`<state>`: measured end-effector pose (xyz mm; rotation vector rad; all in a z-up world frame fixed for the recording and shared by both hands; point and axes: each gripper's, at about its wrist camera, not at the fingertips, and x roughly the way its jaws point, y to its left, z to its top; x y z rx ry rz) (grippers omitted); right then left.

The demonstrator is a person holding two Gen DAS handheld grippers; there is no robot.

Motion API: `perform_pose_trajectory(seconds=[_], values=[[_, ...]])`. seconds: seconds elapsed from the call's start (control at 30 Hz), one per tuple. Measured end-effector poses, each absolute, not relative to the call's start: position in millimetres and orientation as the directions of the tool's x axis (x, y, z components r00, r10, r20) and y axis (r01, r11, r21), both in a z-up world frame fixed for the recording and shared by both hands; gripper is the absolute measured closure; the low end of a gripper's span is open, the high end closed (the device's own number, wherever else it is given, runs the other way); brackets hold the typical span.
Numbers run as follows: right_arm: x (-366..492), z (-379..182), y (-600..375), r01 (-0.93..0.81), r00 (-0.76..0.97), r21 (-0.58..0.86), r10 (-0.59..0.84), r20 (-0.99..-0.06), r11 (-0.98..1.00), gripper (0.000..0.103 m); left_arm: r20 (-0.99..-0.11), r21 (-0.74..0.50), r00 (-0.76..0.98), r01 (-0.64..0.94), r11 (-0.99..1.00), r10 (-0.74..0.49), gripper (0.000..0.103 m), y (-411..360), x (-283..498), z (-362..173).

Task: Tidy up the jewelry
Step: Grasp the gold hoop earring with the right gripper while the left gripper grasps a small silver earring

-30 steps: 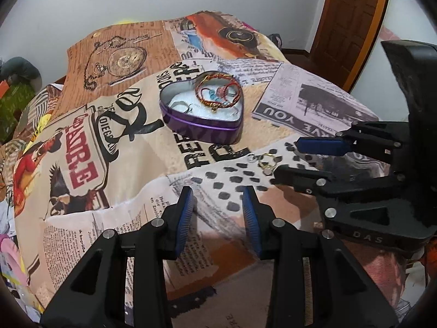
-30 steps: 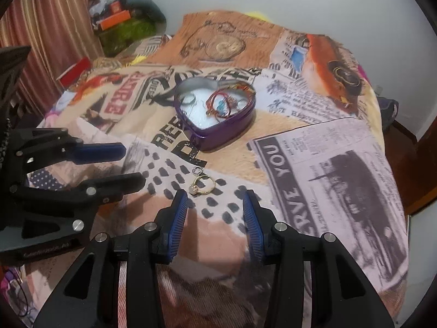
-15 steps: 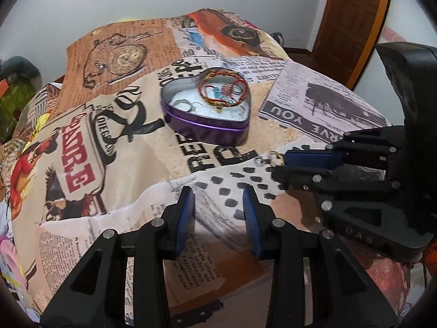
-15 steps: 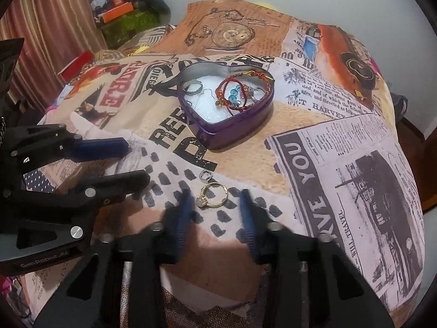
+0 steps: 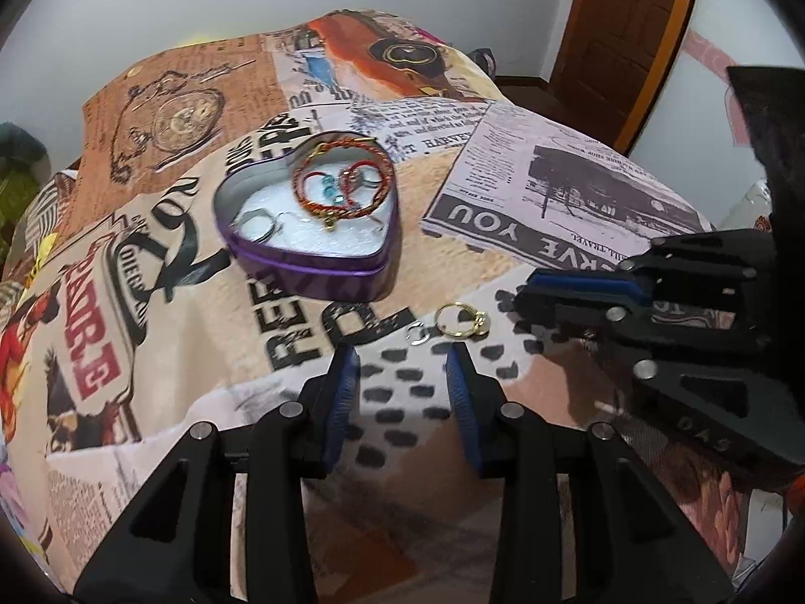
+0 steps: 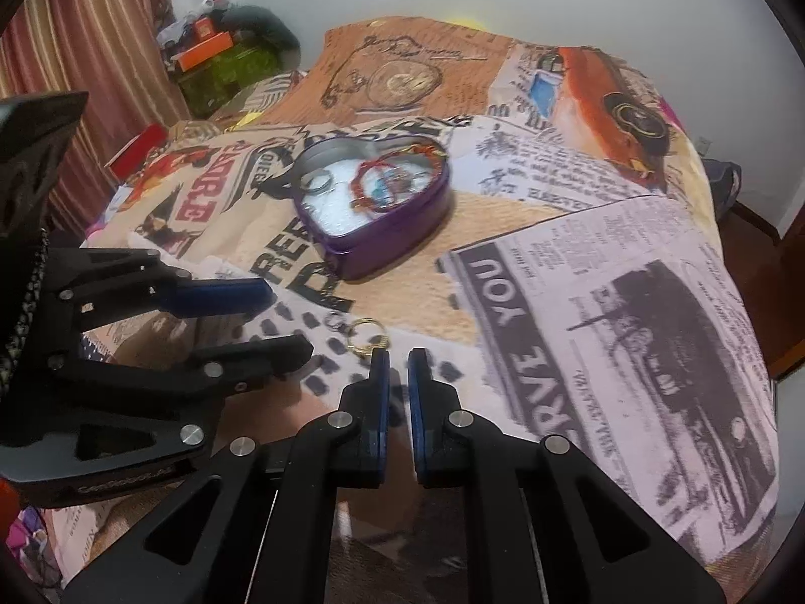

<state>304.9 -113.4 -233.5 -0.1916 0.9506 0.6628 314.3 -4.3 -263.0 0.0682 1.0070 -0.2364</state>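
A purple heart-shaped tin [image 5: 322,279] [image 6: 402,236] stands open on the printed bedspread, holding red-and-gold bracelets [image 5: 342,183] [image 6: 387,183] and a silver ring [image 5: 259,226]. A gold ring [image 5: 460,322] [image 6: 367,334] and a small silver ring [image 5: 417,334] [image 6: 333,321] lie on the cloth in front of the tin. My left gripper [image 5: 402,367] is open, just short of the small silver ring. My right gripper [image 6: 397,360] is nearly closed and empty, its tips beside the gold ring; it shows in the left wrist view [image 5: 523,312].
The bedspread [image 5: 166,332] covers the whole bed. A wooden door [image 5: 629,15] is at the back right. Striped curtains [image 6: 75,50] and a cluttered pile of boxes [image 6: 216,55] stand at the back left.
Both grippers have moved forward toward the two loose rings. My right gripper's jaws have narrowed from wide open to a small gap. The left gripper stayed open.
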Motion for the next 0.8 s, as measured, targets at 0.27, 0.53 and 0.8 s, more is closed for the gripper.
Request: perform_pose_trajectory(seconds=[0.27,0.53,0.8], values=[[306.0,-226.4,-125.0,-0.601,0.409,0.128,0.442,-0.798,0.789,0.095,-0.839,-0.098,0.504,0.235,0.967,-0.207,0.095,-4.5,325.8,-270.4],[303.0,-232.9,-112.8,-0.627,0.365,0.135,0.443,-0.819,0.767,0.074,-0.818,-0.092,0.543,0.207,0.974,-0.193,0.103,8.1,312.9,-263.1],[306.7,-241.5,-88.4,-0.645,0.387,0.065,0.399,-0.831,0.761,0.071,-0.816,-0.057,0.556,0.190,0.980,-0.156,0.103,27.8,296.6,-259.9]])
